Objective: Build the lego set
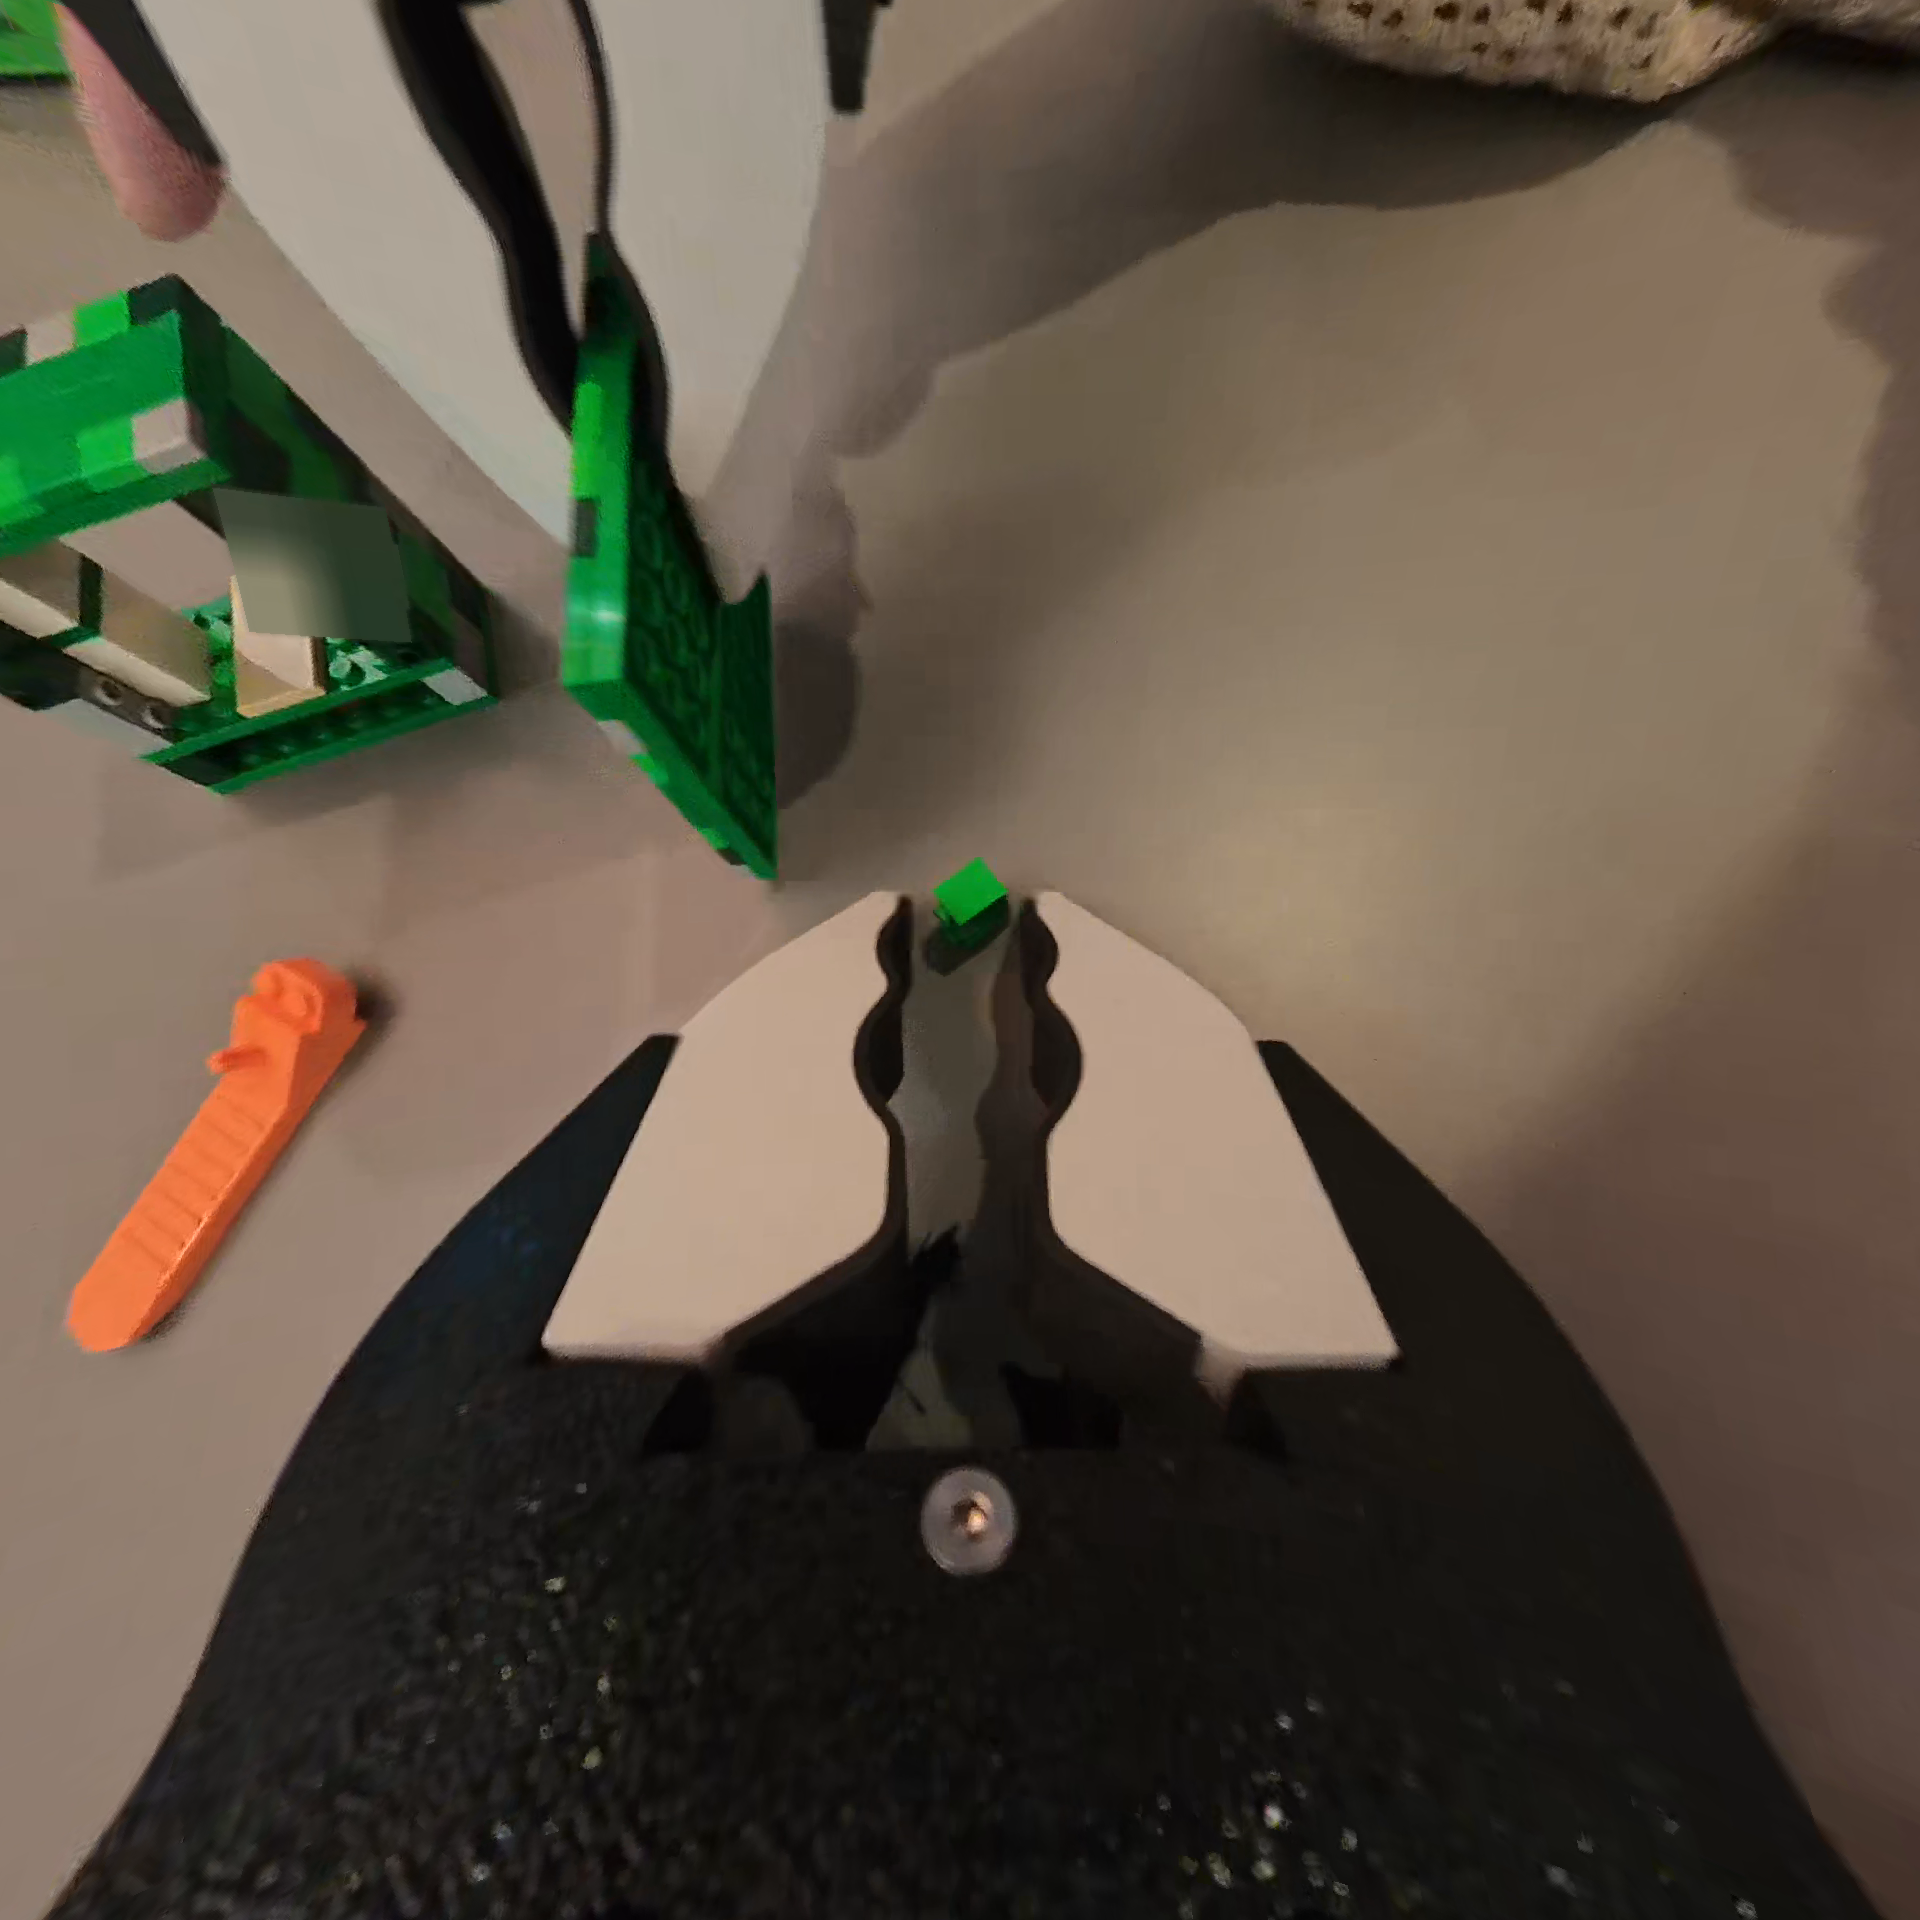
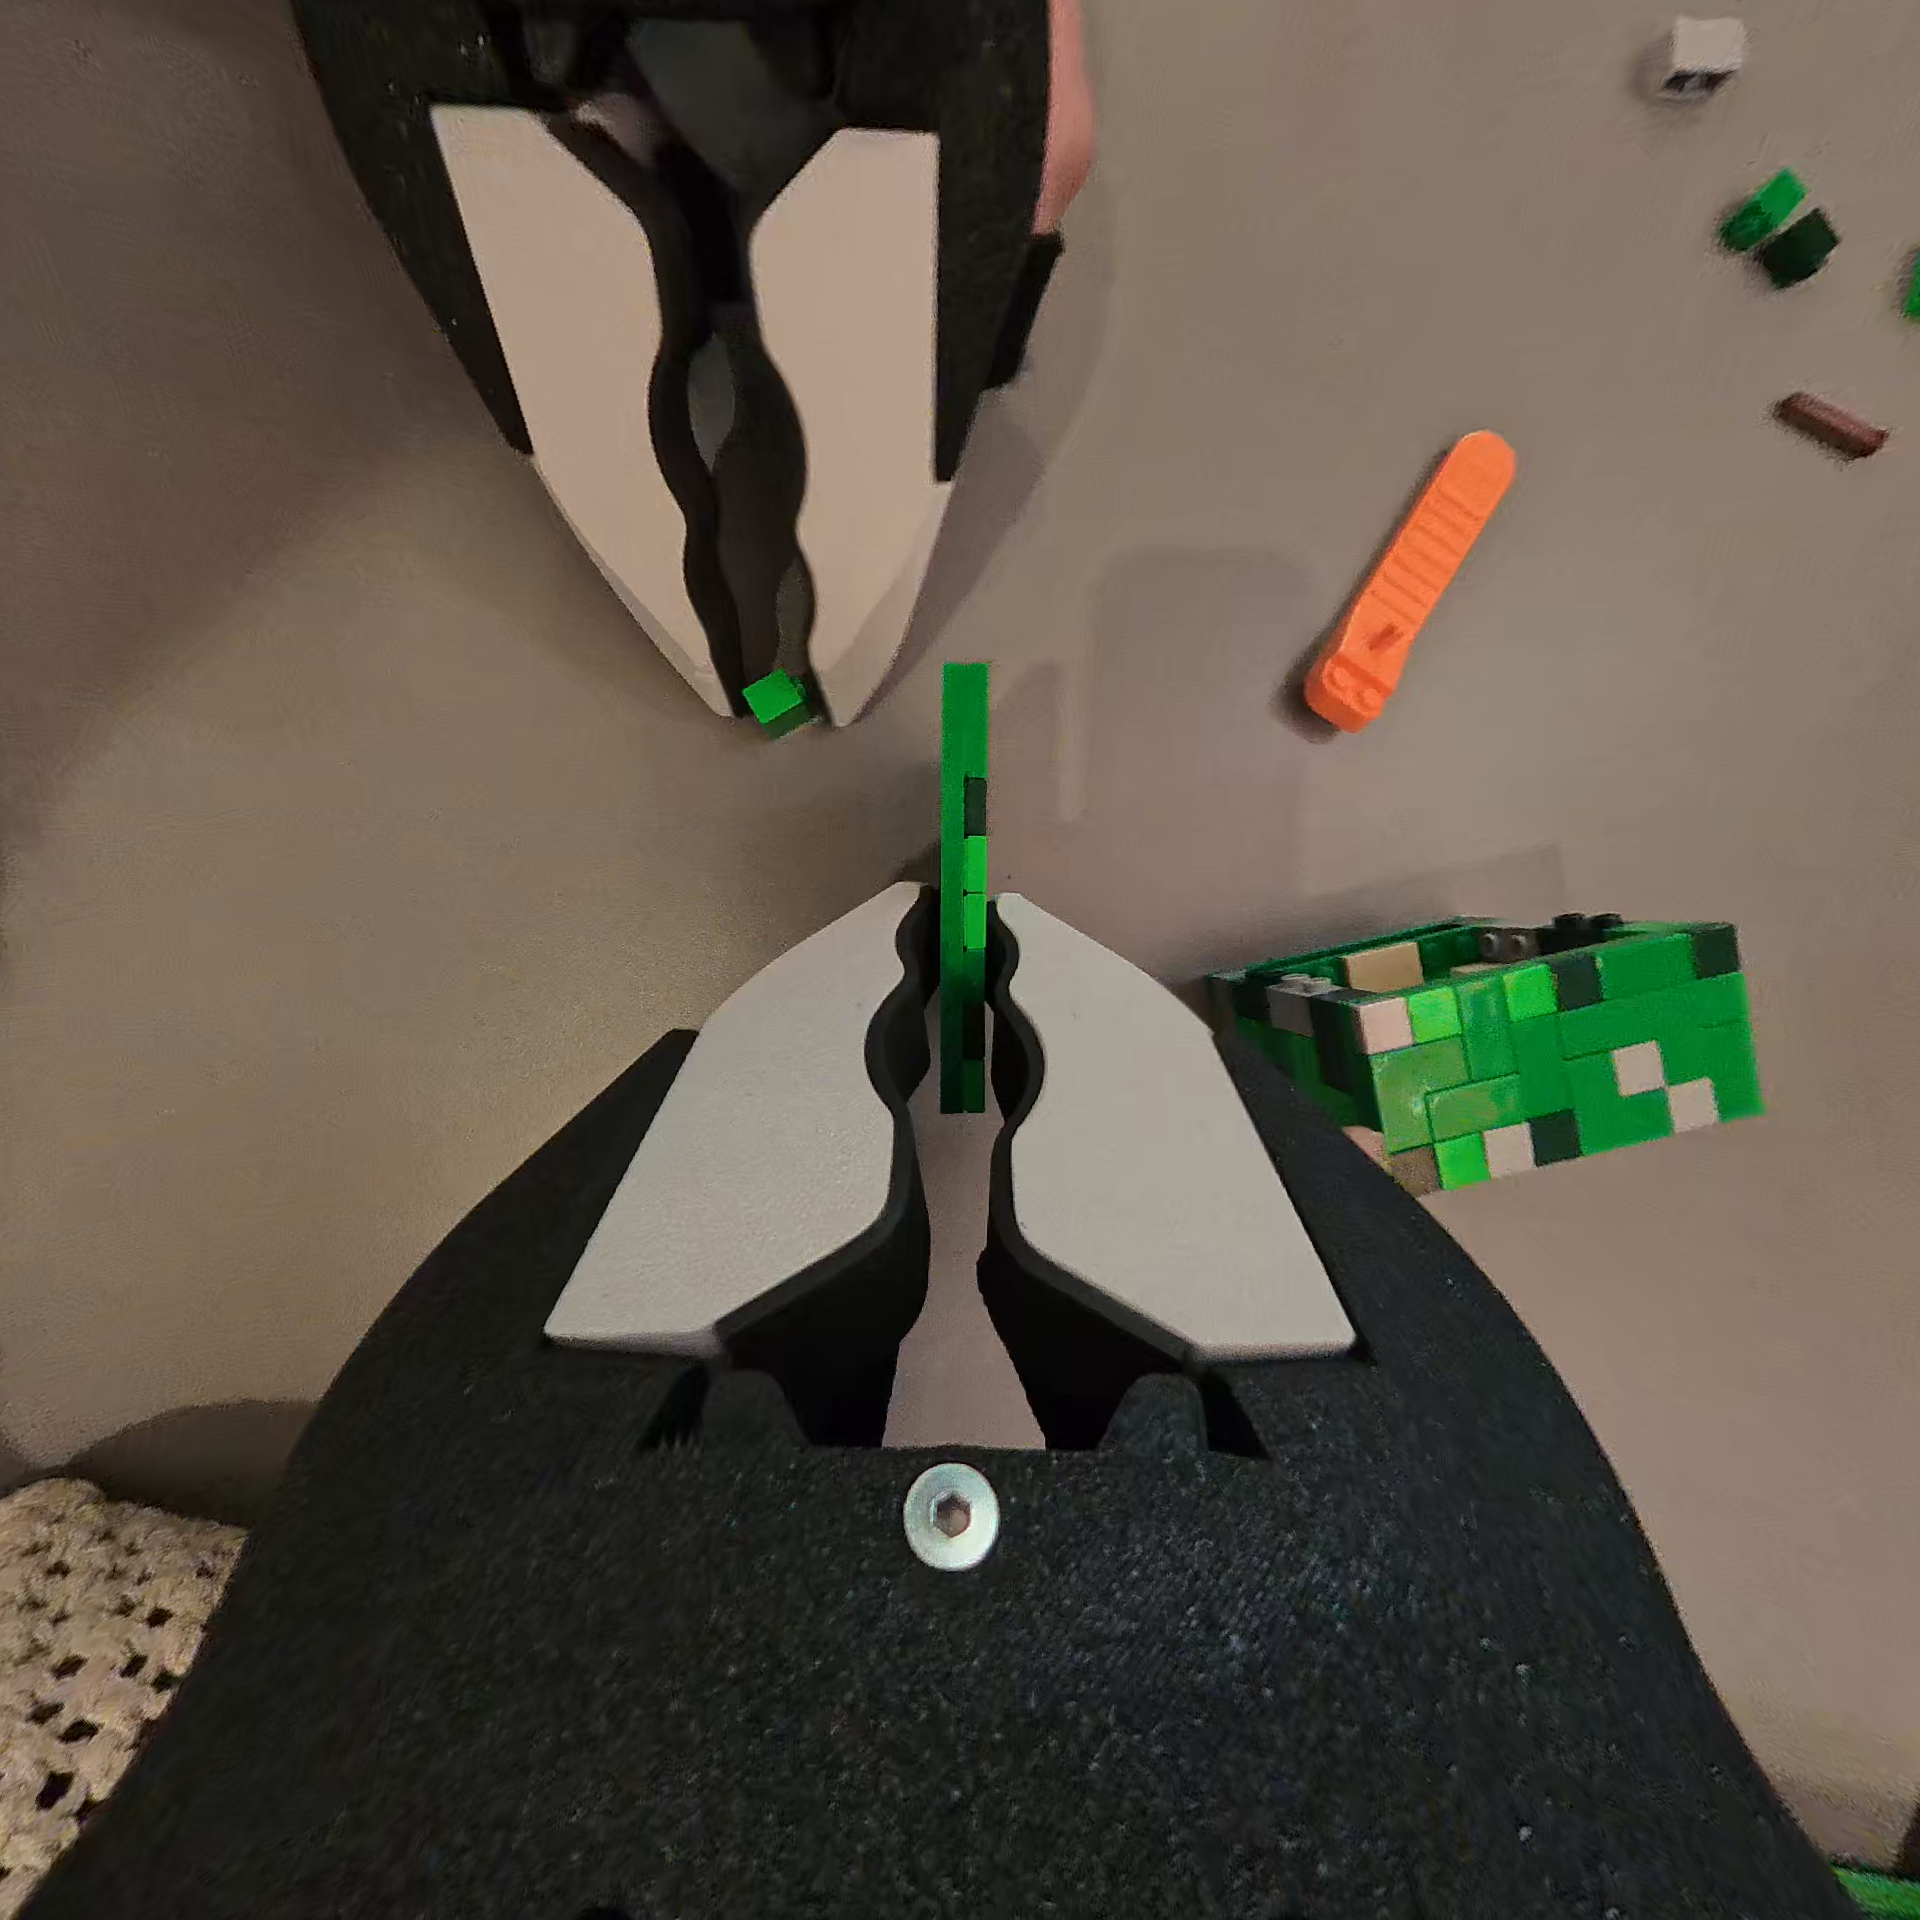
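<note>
My left gripper (image 1: 964,906) is shut on a small green brick (image 1: 966,902) at its fingertips, above the grey table. The right wrist view shows it too (image 2: 781,717), with the small brick (image 2: 774,698) at its tip. My right gripper (image 2: 961,904) is shut on a flat green plate (image 2: 964,790) held on edge, pointing toward the left gripper. In the left wrist view the plate (image 1: 665,613) hangs upright just left of and beyond my fingertips. A green, open, box-shaped build (image 2: 1538,1039) lies on the table to the right; it also shows in the left wrist view (image 1: 208,540).
An orange brick separator (image 1: 218,1153) lies on the table to my left, and shows in the right wrist view (image 2: 1413,582). Loose green bricks (image 2: 1777,229), a brown piece (image 2: 1829,424) and a white brick (image 2: 1704,52) lie far right. A crocheted cloth (image 2: 94,1621) is at the lower left. The grippers' ends are close to 7 cm from one another. Both grippers' tips are roughly 12 cm from the orange brick separator (image 1: 218,1153). It is also in sight in the right wrist view (image 2: 1407,581).
</note>
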A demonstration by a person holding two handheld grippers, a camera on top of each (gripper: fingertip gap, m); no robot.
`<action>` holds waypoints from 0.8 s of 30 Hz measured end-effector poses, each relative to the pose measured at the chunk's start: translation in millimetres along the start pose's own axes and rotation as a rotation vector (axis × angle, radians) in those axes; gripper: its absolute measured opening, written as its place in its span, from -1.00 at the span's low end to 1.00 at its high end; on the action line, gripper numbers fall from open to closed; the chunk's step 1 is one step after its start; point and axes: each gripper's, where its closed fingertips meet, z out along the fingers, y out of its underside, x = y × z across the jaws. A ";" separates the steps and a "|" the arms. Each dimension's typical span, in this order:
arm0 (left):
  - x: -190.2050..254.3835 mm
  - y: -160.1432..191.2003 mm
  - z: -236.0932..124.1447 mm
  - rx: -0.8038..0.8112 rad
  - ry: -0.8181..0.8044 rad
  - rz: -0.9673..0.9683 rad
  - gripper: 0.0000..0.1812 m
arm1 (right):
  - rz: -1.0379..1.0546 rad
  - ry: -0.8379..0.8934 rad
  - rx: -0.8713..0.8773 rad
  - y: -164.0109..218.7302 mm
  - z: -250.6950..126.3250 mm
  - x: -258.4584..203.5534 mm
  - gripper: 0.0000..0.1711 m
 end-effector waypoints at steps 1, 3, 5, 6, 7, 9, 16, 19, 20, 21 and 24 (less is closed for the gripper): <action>-1.1 0.0 -0.1 0.001 0.002 -0.008 -0.70 | 0.002 -0.009 -0.006 0.9 1.6 -1.1 -0.93; -2.8 0.2 -0.3 0.002 -0.003 -0.018 -0.62 | 0.007 -0.030 -0.009 1.6 3.7 -3.3 -0.93; -4.3 1.0 -0.9 0.000 -0.021 -0.042 -0.56 | 0.006 -0.052 -0.007 1.6 5.3 -5.4 -0.93; -5.3 1.6 -1.3 -0.002 -0.037 -0.065 -0.51 | 0.001 -0.058 -0.005 1.0 5.9 -5.7 -0.93; -5.9 2.2 -1.7 -0.004 -0.057 -0.093 -0.48 | -0.009 -0.064 -0.003 0.2 6.6 -6.1 -0.93; -4.7 2.6 -1.6 0.002 -0.097 -0.149 -0.42 | -0.037 -0.076 0.003 -2.1 8.1 -6.6 -0.93; -10.5 0.9 -1.1 -0.003 -0.267 -0.226 -0.41 | -0.160 -0.168 0.028 -13.2 14.0 -12.3 -0.93; -10.4 1.1 -0.6 -0.005 -0.266 -0.241 -0.48 | -0.204 -0.194 0.027 -16.9 16.1 -13.1 -0.93; -11.3 1.5 -0.9 -0.006 -0.271 -0.247 -0.50 | -0.222 -0.202 0.026 -17.7 16.6 -13.5 -0.93; -12.2 2.0 -1.1 -0.007 -0.275 -0.253 -0.52 | -0.241 -0.209 0.026 -18.5 17.0 -14.1 -0.93; -13.9 3.1 -1.7 -0.009 -0.281 -0.264 -0.56 | -0.276 -0.228 0.017 -19.3 17.5 -15.4 -0.93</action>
